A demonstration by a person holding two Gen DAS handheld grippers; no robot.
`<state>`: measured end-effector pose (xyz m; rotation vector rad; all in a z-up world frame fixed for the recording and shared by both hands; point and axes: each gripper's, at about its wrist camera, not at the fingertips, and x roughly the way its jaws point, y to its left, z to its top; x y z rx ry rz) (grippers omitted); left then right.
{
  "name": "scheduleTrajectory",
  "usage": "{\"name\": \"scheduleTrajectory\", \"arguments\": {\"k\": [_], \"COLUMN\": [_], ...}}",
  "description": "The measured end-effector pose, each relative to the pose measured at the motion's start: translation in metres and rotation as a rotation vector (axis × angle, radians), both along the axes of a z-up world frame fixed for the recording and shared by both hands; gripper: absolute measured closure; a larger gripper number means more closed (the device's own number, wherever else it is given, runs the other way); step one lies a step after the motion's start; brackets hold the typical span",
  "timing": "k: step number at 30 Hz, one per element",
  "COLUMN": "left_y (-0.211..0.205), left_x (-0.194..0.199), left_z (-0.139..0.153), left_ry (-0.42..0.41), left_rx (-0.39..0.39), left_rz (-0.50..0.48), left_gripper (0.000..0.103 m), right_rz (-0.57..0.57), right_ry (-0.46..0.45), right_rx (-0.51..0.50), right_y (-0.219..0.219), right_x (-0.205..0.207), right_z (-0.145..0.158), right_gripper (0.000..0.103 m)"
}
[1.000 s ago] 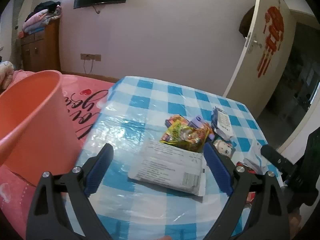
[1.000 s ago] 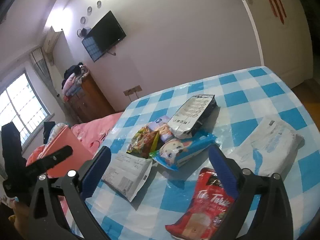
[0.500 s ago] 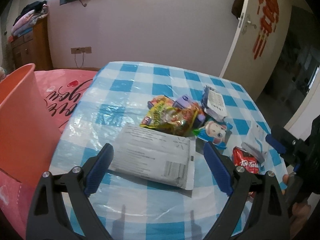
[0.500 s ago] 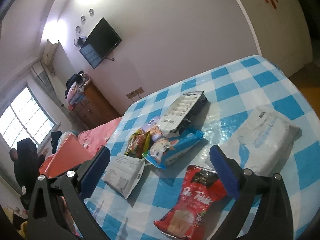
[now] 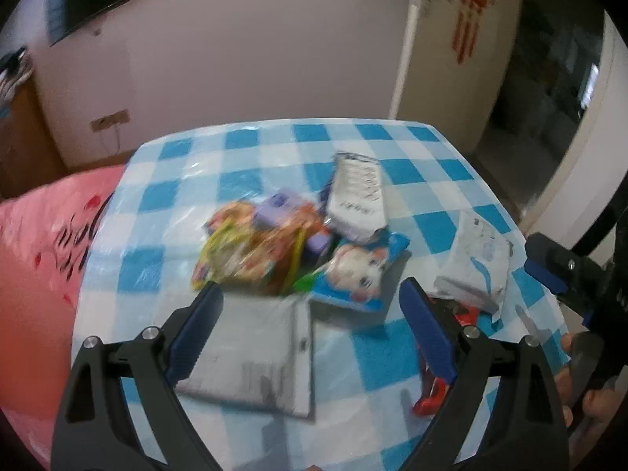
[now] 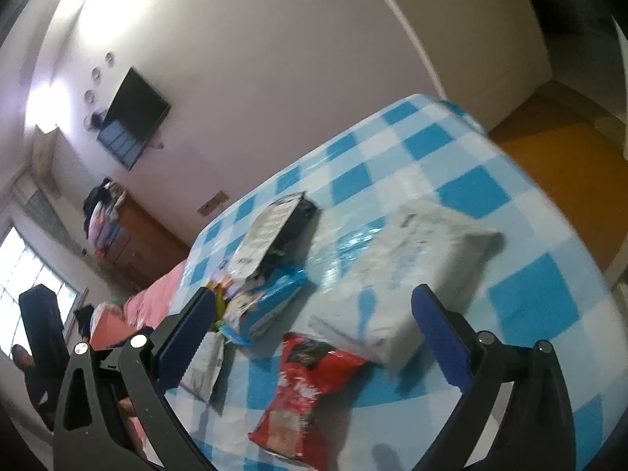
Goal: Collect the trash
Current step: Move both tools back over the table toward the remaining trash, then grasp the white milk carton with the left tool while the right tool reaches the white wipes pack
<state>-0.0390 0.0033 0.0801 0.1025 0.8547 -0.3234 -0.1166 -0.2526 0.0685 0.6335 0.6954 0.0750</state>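
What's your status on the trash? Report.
Left gripper open, empty, over the grey mailer. Right gripper open, empty, over the red snack bag. All wrappers on the table. Nothing in the way.

Red snack bag (image 5: 431,388) partly hidden behind fingers (image 5: 426,325).

Blue-white checked tablecloth (image 5: 259,145) covers table. Dark TV (image 6: 135,115) hangs on pale wall. Wooden dresser (image 6: 133,243) piled with clothes. Pink bedding (image 5: 39,243) beside table. White door (image 5: 455,39) ajar.
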Motion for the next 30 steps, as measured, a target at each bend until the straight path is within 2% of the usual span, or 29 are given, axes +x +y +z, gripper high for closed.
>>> {"name": "scheduleTrajectory", "arguments": {"k": [2,7,12,18,22,24,26,28,30], "left_y": [-0.017,-0.048,-0.072,-0.09,-0.095,-0.096,-0.096,-0.095,-0.095], "left_x": [0.015,0.052,0.086,0.11,0.123,0.128,0.133,0.139,0.142], "left_z": [0.0,-0.007,-0.018,-0.024,-0.035,-0.041,-0.046,-0.051,-0.057], "left_ry": [0.016,0.074,0.119,0.131,0.16,0.172,0.188,0.207,0.217], "left_rx": [0.027,0.067,0.117,0.17,0.191,0.201,0.199,0.189,0.185], "left_rz": [-0.038,-0.098,-0.124,-0.139,-0.144,-0.142,-0.137,-0.127,-0.117], "left_gripper": [0.011,0.011,0.011,0.011,0.012,0.015,0.023,0.025,0.032], "right_rz": [-0.041,-0.056,-0.043,-0.03,-0.021,-0.015,0.003,0.027,0.045], "right_ry": [0.05,0.125,0.143,0.171,0.173,0.177,0.183,0.195,0.207], "right_rx": [-0.044,0.002,-0.007,-0.016,-0.062,-0.085,-0.123,-0.175,-0.22], "right_y": [-0.004,-0.015,-0.013,-0.01,-0.004,-0.002,0.002,0.007,0.012], "right_x": [0.002,0.007,0.013,0.023,0.029,0.034,0.04,0.048,0.054], "right_z": [-0.006,-0.026,-0.033,-0.041,-0.041,-0.04,-0.04,-0.04,-0.041], "right_gripper": [0.005,0.005,0.005,0.005,0.005,0.005,0.005,0.005,0.004]}}
